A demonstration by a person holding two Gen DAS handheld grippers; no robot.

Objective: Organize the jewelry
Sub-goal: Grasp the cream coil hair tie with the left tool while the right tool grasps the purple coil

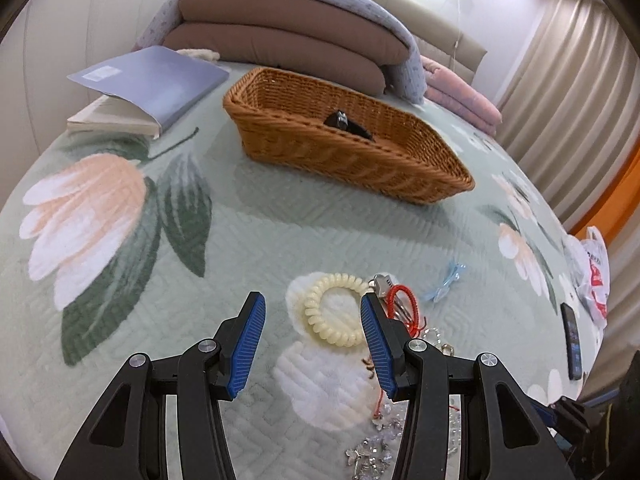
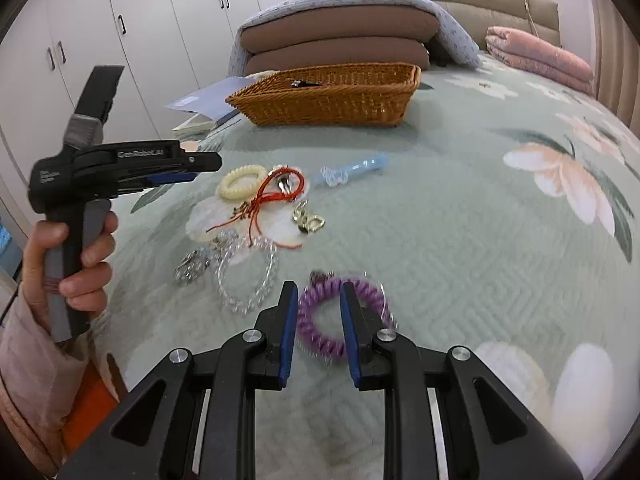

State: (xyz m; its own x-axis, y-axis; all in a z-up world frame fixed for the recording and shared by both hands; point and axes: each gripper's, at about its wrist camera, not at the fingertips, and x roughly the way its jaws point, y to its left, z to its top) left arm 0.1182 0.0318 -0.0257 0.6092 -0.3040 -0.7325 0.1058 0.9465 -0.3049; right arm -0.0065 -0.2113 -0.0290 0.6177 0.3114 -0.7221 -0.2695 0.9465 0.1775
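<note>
A wicker basket [image 1: 344, 136] stands on the bed with a black clip [image 1: 346, 122] inside; it also shows in the right wrist view [image 2: 332, 94]. My left gripper [image 1: 312, 312] is open, low over a cream spiral hair tie [image 1: 334, 310]. A red cord bracelet [image 1: 404, 300], a blue bow clip [image 1: 446, 282] and clear bead pieces [image 1: 372, 452] lie nearby. My right gripper [image 2: 320, 300] is open around one side of a purple spiral hair tie [image 2: 340, 316]. The left gripper [image 2: 176, 168] shows beside the cream hair tie [image 2: 242, 182].
A blue folder on a book [image 1: 148, 80] lies left of the basket. Folded brown pillows [image 1: 288, 36] and a pink blanket [image 2: 536, 56] sit at the headboard. A phone [image 1: 572, 340] and plastic bag [image 1: 596, 272] lie at the right edge. A gold clasp [image 2: 308, 220] lies mid-bed.
</note>
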